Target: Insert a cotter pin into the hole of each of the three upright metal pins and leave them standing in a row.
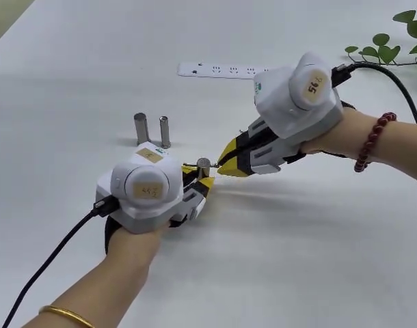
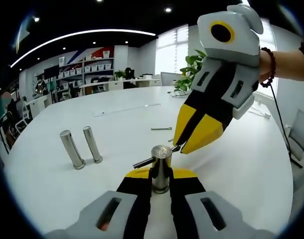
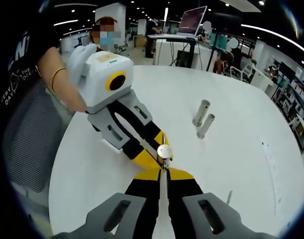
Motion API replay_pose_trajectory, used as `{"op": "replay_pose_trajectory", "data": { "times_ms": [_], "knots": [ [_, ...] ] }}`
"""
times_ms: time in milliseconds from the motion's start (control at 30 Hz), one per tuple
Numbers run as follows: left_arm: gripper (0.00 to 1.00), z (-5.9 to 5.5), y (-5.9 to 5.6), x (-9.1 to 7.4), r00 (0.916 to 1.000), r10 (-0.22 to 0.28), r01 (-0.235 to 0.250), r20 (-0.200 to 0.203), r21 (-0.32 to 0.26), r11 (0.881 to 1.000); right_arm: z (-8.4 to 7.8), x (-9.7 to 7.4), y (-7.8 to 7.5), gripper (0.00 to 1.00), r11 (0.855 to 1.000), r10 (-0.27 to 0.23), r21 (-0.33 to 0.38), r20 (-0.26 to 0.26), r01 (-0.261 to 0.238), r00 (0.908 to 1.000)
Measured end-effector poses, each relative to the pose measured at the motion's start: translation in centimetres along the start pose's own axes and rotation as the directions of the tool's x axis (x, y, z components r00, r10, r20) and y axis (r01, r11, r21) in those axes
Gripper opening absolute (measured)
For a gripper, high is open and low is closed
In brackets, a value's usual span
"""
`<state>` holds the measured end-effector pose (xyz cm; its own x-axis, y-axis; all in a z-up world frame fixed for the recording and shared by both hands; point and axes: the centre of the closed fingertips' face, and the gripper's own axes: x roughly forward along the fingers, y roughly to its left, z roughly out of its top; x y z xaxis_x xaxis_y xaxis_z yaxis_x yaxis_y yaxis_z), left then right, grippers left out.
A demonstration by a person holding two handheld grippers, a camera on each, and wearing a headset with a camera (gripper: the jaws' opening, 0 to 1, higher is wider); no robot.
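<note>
Near the middle of the white table, the left gripper clamps a metal pin, long axis vertical. The cotter pin runs horizontal through its hole, free end pointing left in the head view. The right gripper pinches the other end. Two other pins stand upright behind.

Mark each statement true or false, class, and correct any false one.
1. The left gripper is shut on a short upright silver metal pin. True.
2. The two other silver metal pins lie flat. False: they stand upright, side by side.
3. The right gripper pinches a thin metal cotter pin at the held pin's top. True.
4. The long white power strip lies between the grippers. False: it lies beyond both of them.
</note>
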<state>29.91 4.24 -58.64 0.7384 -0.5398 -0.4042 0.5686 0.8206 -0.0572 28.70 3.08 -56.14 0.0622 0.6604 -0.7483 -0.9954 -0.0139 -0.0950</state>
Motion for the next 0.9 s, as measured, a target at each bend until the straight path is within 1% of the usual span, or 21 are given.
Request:
{"op": "replay_pose_trajectory", "data": {
  "times_ms": [67,700,900],
  "knots": [
    [0.1,-0.01,0.02,0.02,1.0,0.001,-0.001,0.0,0.0,1.0,-0.01,0.07,-0.16,0.0,1.0,-0.006,0.002,0.001,0.006,1.0],
    [0.1,-0.09,0.07,0.08,1.0,0.005,-0.005,-0.002,-0.002,1.0,0.36,0.41,0.06,0.0,1.0,-0.004,0.01,0.012,0.004,0.9999],
    [0.11,-0.18,0.09,0.1,1.0,0.006,-0.007,-0.007,-0.02,1.0,0.36,0.37,0.19,0.0,1.0,-0.004,0.022,0.012,0.004,0.9999]
  ]
}}
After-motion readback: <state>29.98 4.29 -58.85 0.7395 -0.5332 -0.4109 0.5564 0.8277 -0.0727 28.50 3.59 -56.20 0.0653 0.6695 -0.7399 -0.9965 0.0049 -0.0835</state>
